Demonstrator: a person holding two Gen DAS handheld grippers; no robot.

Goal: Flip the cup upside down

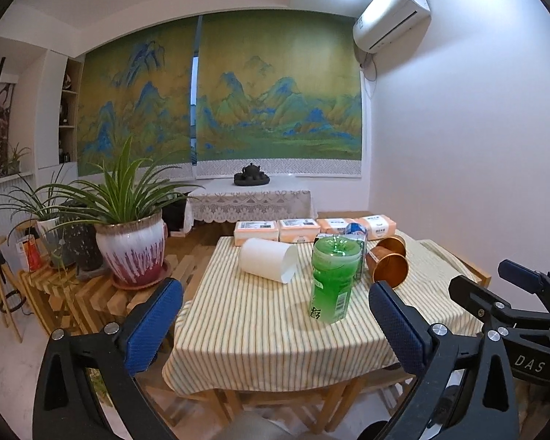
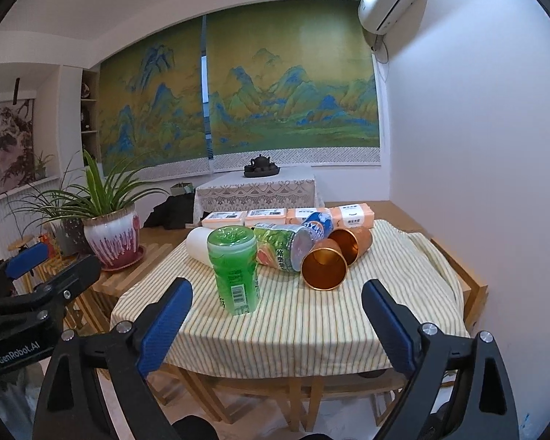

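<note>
I hold my left gripper short of the near edge of the small wooden table under its yellow-and-white striped cloth, its blue-padded jaws spread wide with nothing between them. My right gripper hangs just beside it at the same edge, jaws equally wide apart and empty; in the left wrist view its black frame shows at the right margin. The translucent green plastic cup with a printed label stands on the cloth, nearest to me and apart from both grippers; I cannot tell for sure whether the end facing up is its mouth or its base. Behind it to the left a white plastic cup lies on its side, open end toward the right. To the right of the green one, two copper-coloured metal cups lie on their sides, touching, mouths turned toward me. Between these and the white cup a green drink can lies tipped over, with a blue can just behind it. Along the far edge sits a row of orange-and-white tissue packs. Left of the table, a leafy plant grows from a red-and-white glazed pot on a slatted wooden stand.
</note>
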